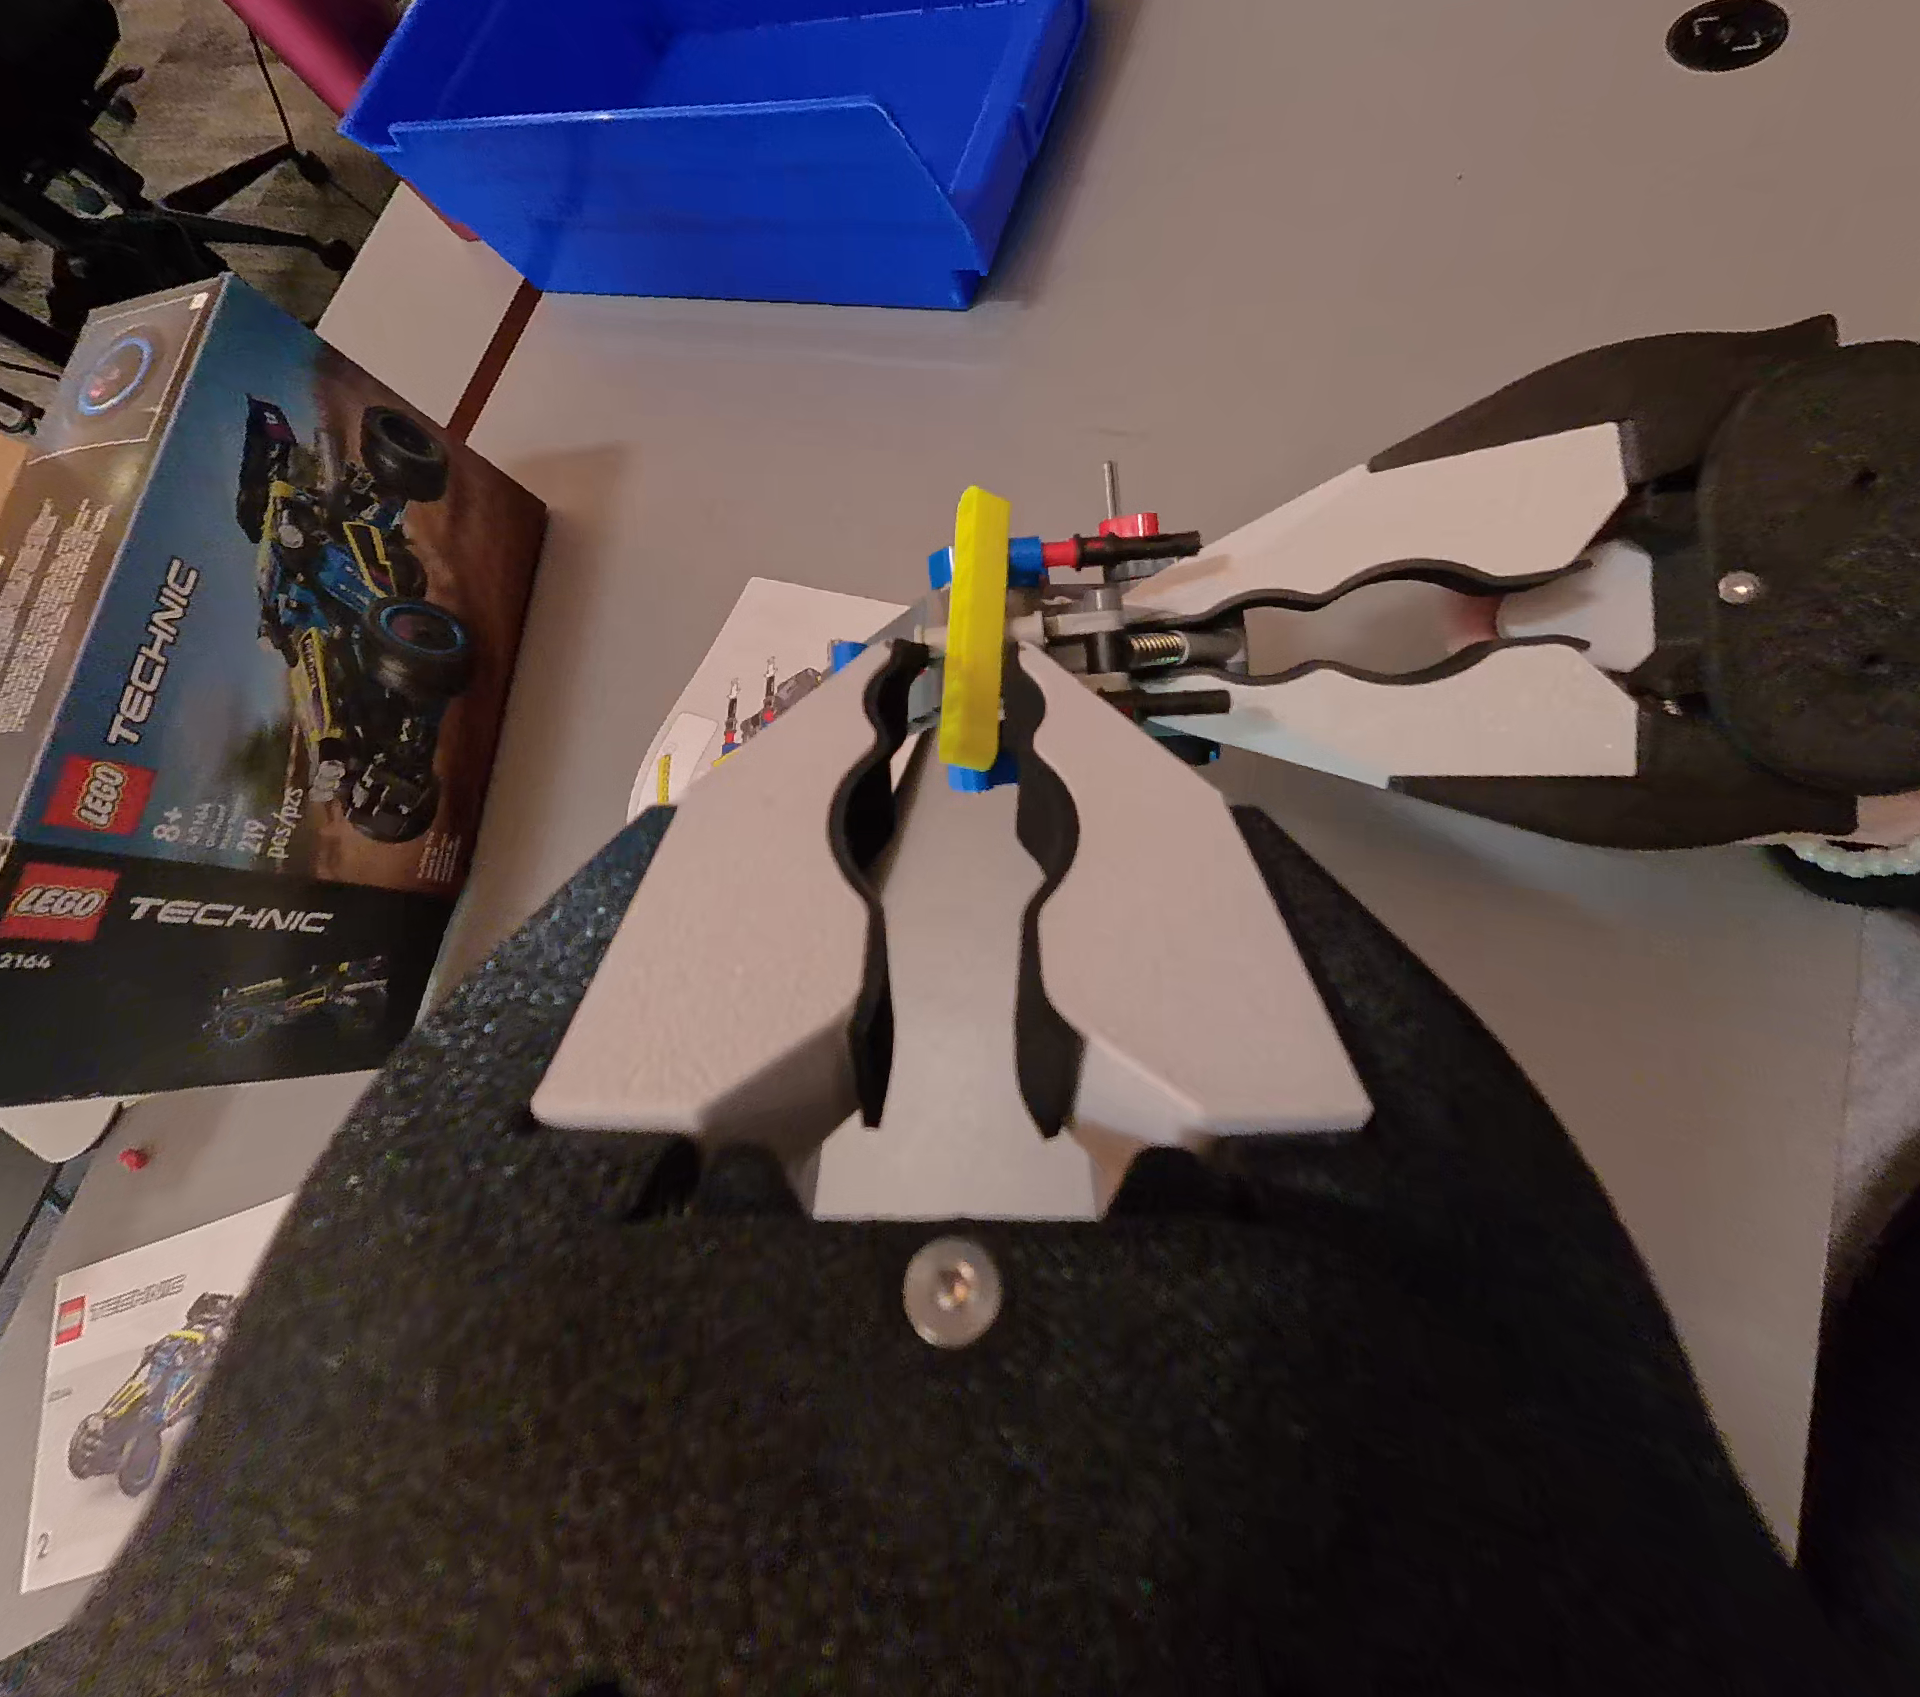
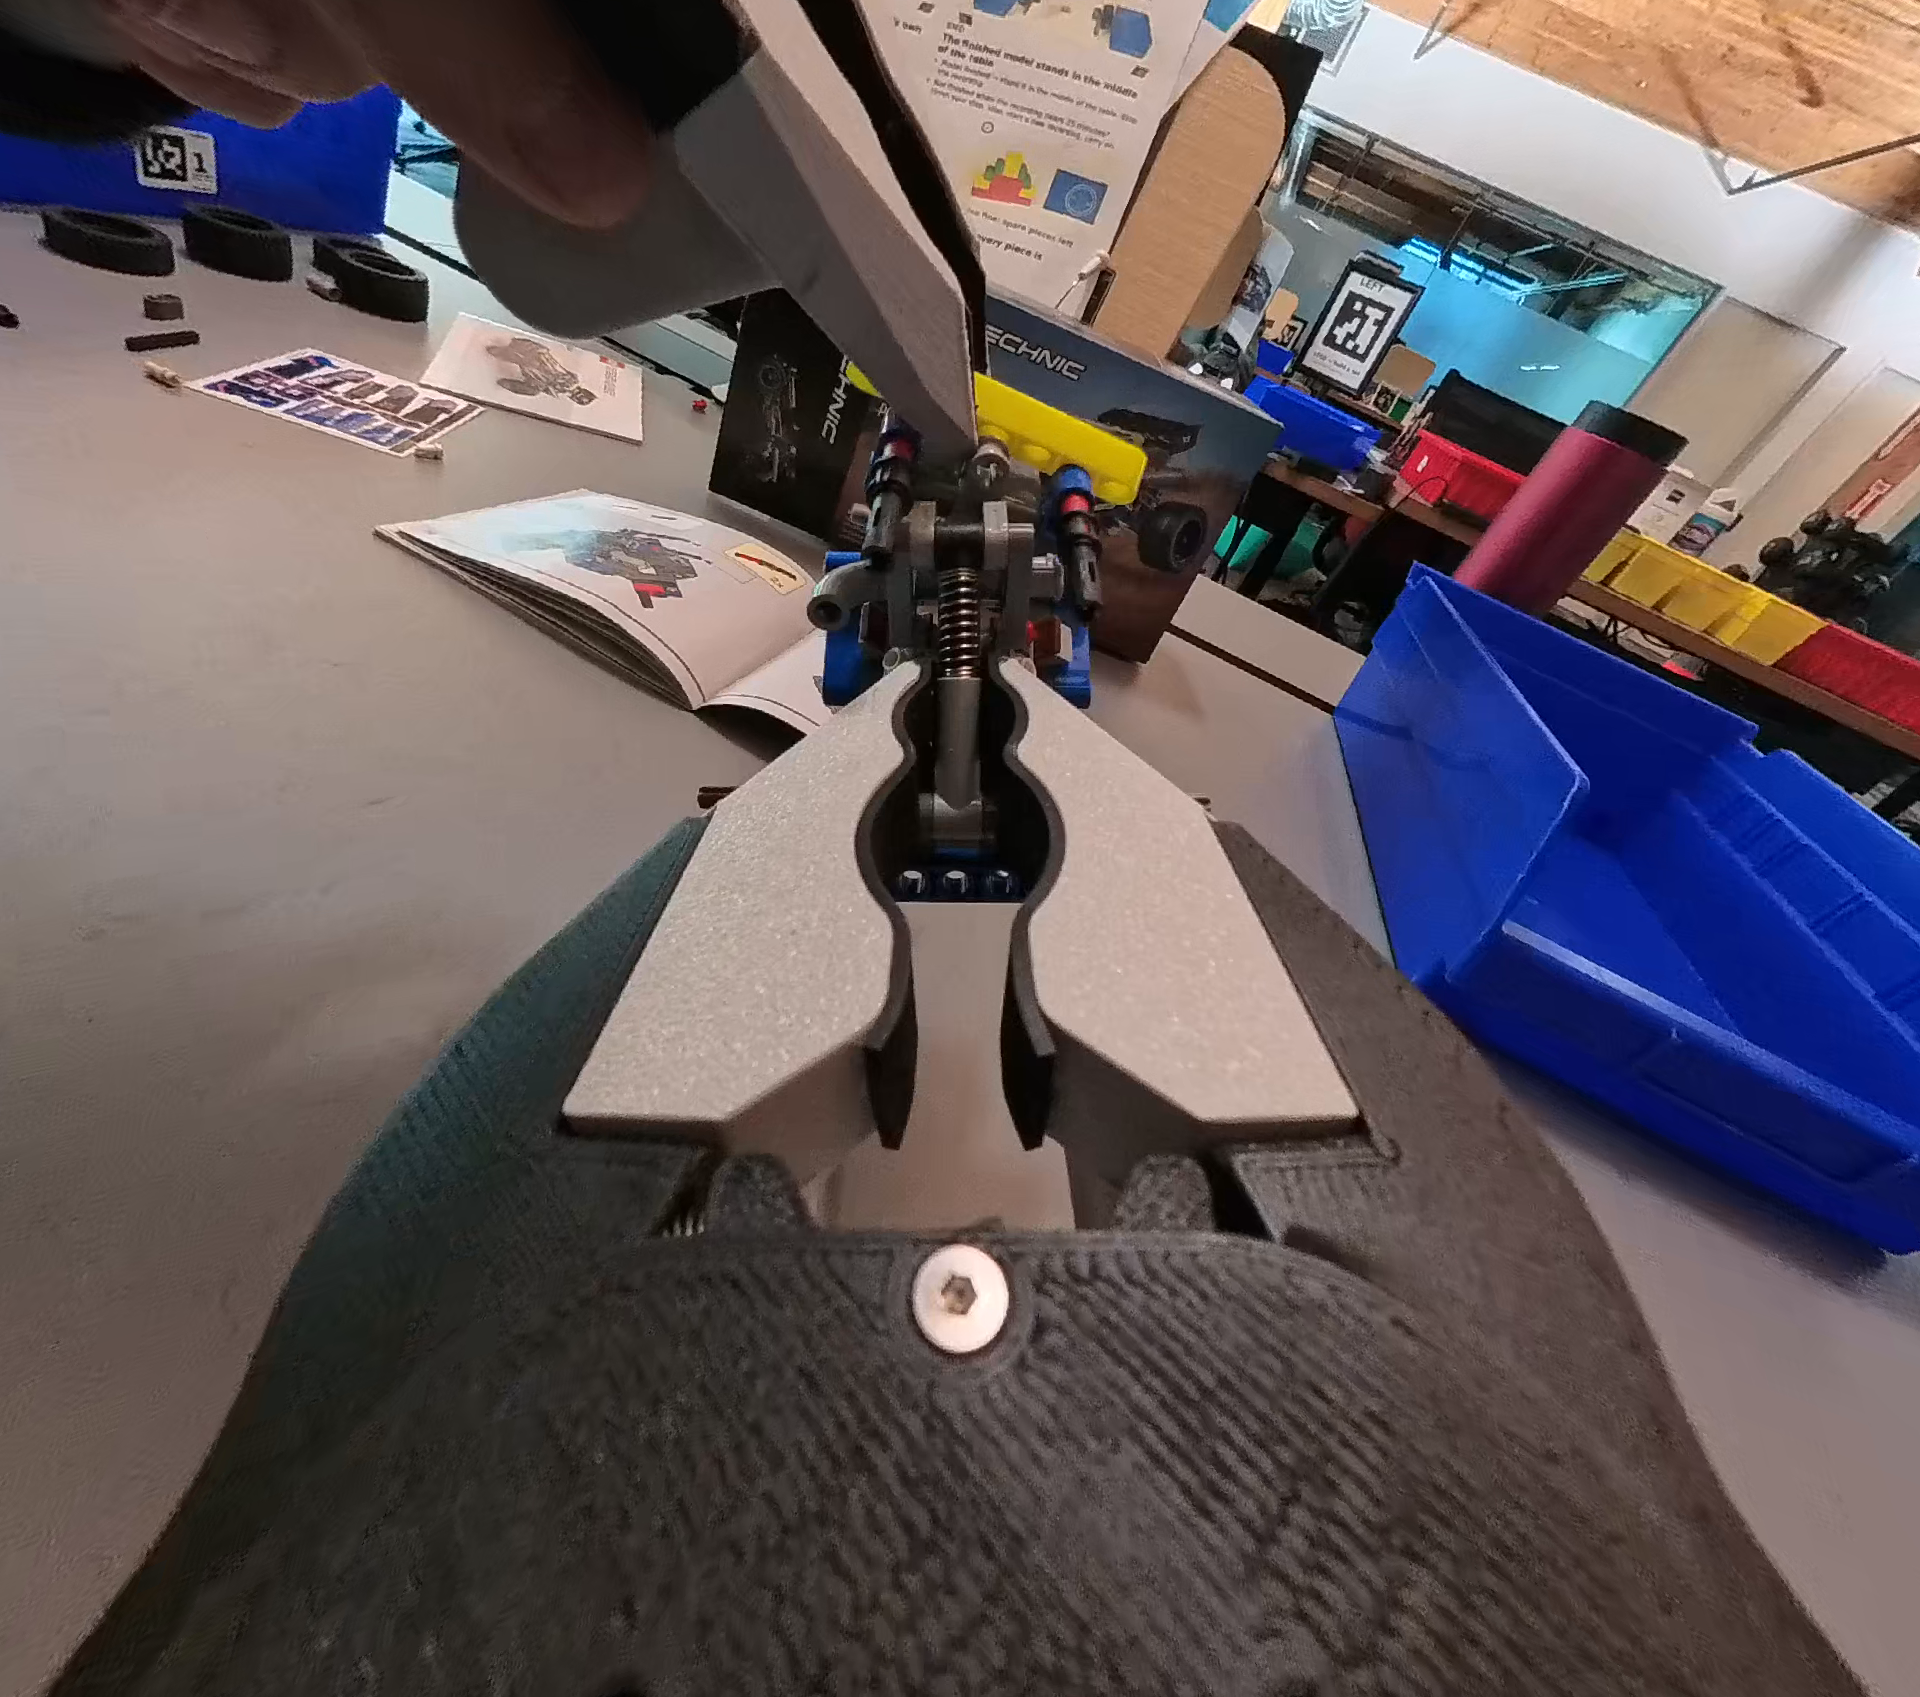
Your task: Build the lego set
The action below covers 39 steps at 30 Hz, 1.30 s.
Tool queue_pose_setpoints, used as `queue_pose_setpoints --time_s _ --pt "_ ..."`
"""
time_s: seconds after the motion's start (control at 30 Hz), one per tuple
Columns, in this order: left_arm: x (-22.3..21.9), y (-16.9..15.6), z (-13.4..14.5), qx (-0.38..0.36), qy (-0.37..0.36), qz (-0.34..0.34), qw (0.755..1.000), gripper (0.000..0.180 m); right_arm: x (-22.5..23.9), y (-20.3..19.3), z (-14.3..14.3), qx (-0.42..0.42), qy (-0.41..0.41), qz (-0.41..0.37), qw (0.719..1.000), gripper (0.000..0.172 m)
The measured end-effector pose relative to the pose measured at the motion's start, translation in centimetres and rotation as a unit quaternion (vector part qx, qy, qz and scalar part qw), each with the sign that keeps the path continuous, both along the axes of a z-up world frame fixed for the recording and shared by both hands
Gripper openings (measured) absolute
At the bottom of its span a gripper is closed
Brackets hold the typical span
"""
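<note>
Left gripper (image 1: 961,691) narrowly parted round yellow beam (image 1: 974,624), contact unclear. Right gripper (image 2: 958,681) clamps grey-blue model (image 2: 951,577) by spring strut; underside hidden.

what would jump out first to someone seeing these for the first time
Mid-table, two grey grippers meet on a small brick assembly: the right gripper clamps its spring strut, while the left gripper's fingers straddle its yellow beam. A big blue bin sits behind, and a toy box beside it.
</note>
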<state>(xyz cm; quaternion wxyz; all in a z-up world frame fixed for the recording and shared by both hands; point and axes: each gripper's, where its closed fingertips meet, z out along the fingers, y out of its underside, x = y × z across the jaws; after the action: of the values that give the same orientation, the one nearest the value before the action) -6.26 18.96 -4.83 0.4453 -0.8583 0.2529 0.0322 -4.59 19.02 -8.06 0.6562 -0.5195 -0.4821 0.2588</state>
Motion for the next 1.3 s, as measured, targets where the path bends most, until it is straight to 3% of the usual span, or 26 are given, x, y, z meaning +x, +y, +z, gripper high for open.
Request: queue_pose_setpoints --time_s 0.17,0.4,0.6,0.9,1.07,1.3 --pt "0.3 -0.4 0.3 0.002 0.005 -0.007 1.000 0.023 0.2 0.1 0.2 0.004 0.008 -0.006 1.000 0.005" --pt "0.4 -0.4 0.4 0.008 0.004 -0.010 1.000 0.017 0.3 0.1 0.6 0.011 0.022 -0.014 1.000 0.005" --pt "0.6 -0.6 1.2 0.027 0.053 -0.010 0.998 0.023 0.5 0.3 0.7 0.011 0.027 -0.023 0.999 0.005" --pt "0.8 -0.6 0.8 0.010 0.116 -0.009 0.993 0.006 0.5 0.2 0.9 0.013 0.034 -0.024 0.999 0.005" --pt "0.9 -0.5 1.2 -0.002 0.088 -0.006 0.996 0.005 0.6 -0.1 1.1 0.022 0.042 -0.021 0.999 0.004" --pt "0.8 -1.3 0.8 -0.079 0.007 -0.012 0.997 0.005 0.5 -0.2 1.1 0.070 0.023 -0.038 0.997 0.005"
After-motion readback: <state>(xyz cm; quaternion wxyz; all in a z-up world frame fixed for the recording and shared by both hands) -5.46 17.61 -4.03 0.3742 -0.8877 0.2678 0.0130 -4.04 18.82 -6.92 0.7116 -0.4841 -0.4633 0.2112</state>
